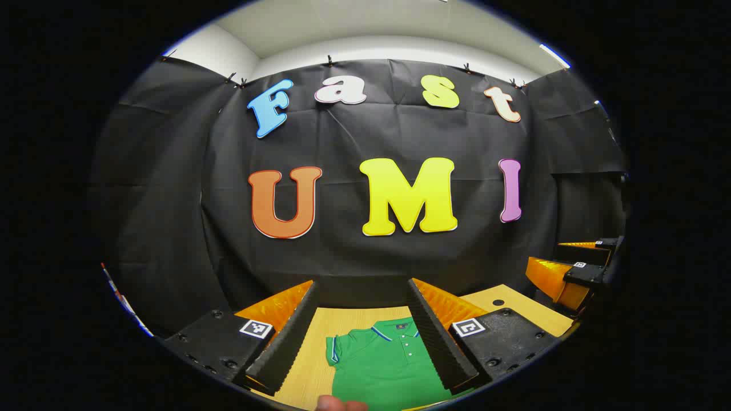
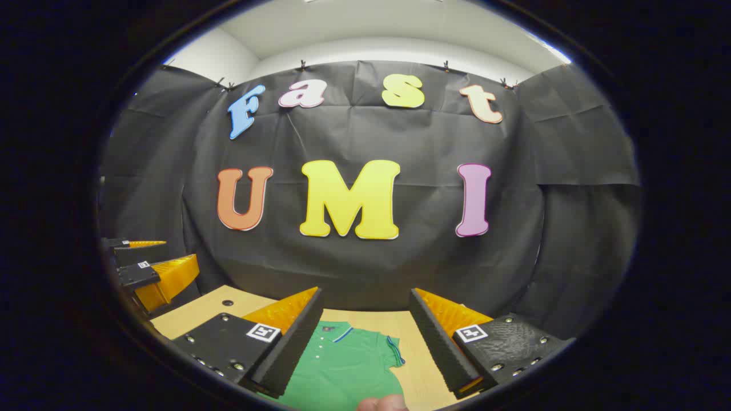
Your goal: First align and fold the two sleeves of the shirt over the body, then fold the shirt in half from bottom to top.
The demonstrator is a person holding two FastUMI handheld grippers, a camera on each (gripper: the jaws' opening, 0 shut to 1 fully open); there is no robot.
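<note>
Left gripper view: left gripper (image 1: 362, 331) hangs above the table (image 1: 311, 365), released, jaws spread wide with nothing between them, pointing level at the far wall rather than down. Shirt (image 1: 384, 365) lies flat on the table below, collar far, one short sleeve (image 1: 334, 349) spread out to the left; right gripper (image 1: 562, 273) shows at the right edge, also high. Likely risk: from this level pose the descent onto the sleeve is steep, so a finger could dig into the body fabric and drag the whole shirt instead of lifting the sleeve alone. A fingertip (image 1: 337, 404) shows at the near edge. Right gripper view: right gripper (image 2: 365, 337) likewise unclenched, empty, level, above the shirt's other sleeve (image 2: 394, 348). If the two pinch at uneven points, the sleeves would probably fold misaligned. Left gripper sits at the left edge, raised.
</note>
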